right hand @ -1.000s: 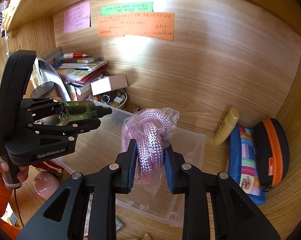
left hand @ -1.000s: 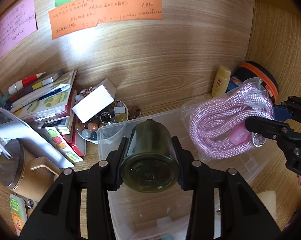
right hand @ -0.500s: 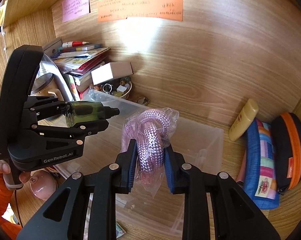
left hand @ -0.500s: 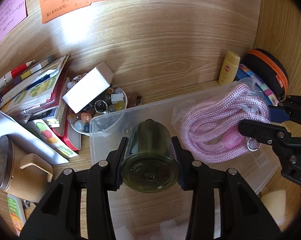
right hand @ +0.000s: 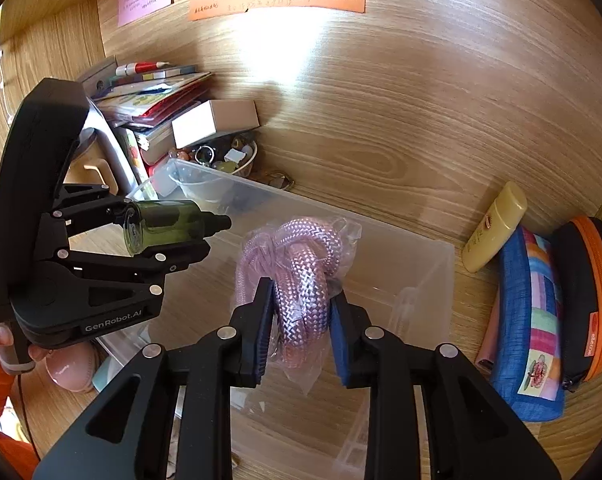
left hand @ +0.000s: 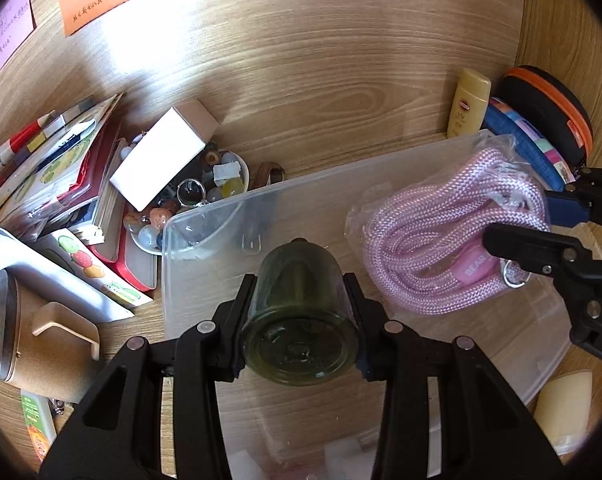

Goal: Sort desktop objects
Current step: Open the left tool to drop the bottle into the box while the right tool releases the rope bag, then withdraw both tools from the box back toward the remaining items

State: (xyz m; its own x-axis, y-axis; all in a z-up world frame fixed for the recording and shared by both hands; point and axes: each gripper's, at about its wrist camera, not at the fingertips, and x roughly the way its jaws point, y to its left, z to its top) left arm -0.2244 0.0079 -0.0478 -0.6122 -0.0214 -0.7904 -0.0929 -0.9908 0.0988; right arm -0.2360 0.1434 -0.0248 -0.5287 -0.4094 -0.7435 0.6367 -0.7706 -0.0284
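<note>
Over a clear plastic bin (right hand: 413,264) on a cluttered wooden desk (right hand: 401,128), the left gripper (left hand: 301,312) is clamped on a small green bottle (left hand: 301,320), likely light, hard and slippery, best held round its middle; the right gripper (right hand: 301,320) pinches a bagged pink rope (right hand: 301,264), soft, slack and crinkly, both held above the bin, wood panelling behind

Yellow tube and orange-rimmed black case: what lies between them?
In the right wrist view, a blue striped pouch stands between the yellow tube and the black case.
</note>
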